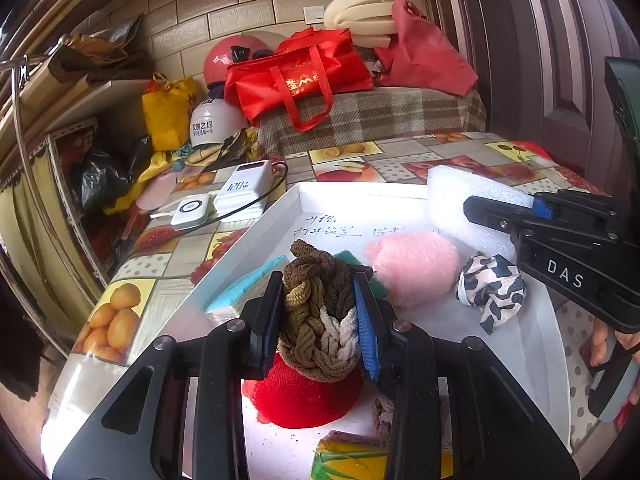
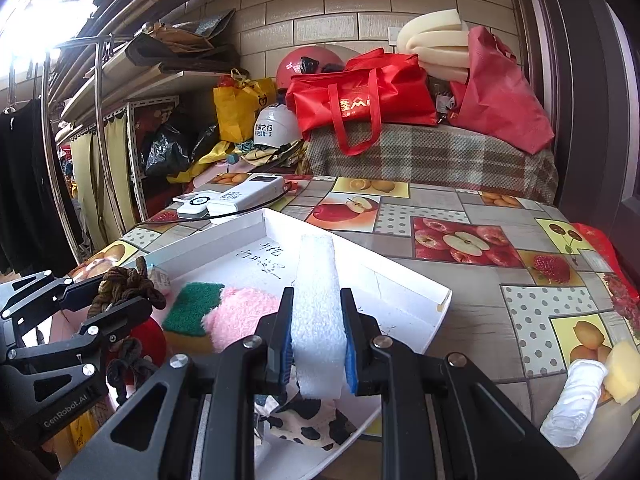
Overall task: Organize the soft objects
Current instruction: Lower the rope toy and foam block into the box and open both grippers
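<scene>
White tray holds a pink puff at 1 o'clock and red cloth, half hidden. Left gripper fingers pinch brown hair ties; right gripper fingers pinch white foam above it.

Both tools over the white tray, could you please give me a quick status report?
Left tool shut on braided brown bundle. Right tool shut on white foam strip. Both over white tray. Nothing blocking.

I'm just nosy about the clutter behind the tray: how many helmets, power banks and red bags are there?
Helmets: 2
Power banks: 2
Red bags: 2
Total: 6
</scene>
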